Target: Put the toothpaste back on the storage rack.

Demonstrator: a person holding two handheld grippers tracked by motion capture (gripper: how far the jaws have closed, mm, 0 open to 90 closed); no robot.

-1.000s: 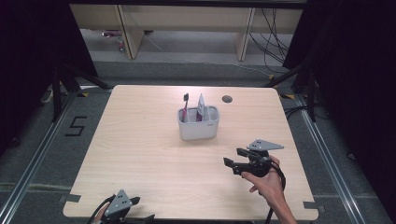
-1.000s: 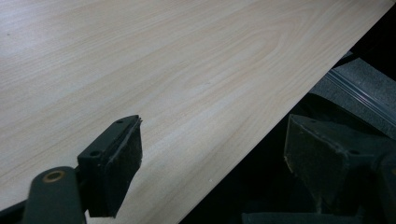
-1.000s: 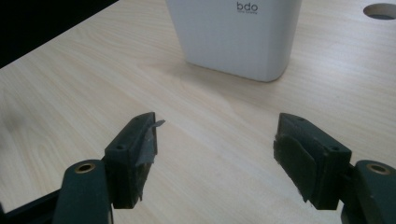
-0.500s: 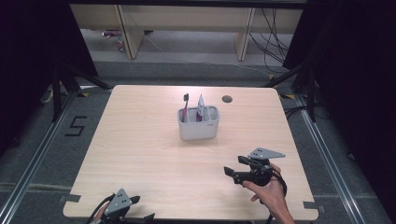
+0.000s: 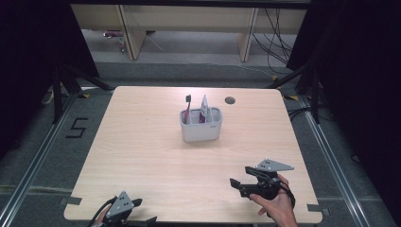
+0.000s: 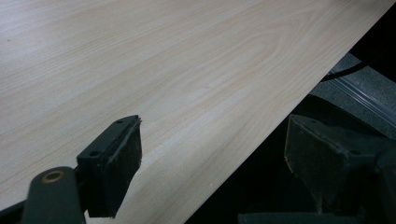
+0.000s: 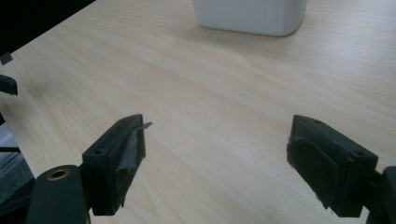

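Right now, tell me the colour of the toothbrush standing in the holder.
The toothbrush looks dark pink with a dark head, best seen in the high view.

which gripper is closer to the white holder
Right. The right gripper sits near the table's front right, pointing toward the white holder; the left gripper is farther, at the front left edge.

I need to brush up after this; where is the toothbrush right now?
In the high view, the toothbrush stands in the left side of the white holder near the table's far middle, beside the toothpaste tube.
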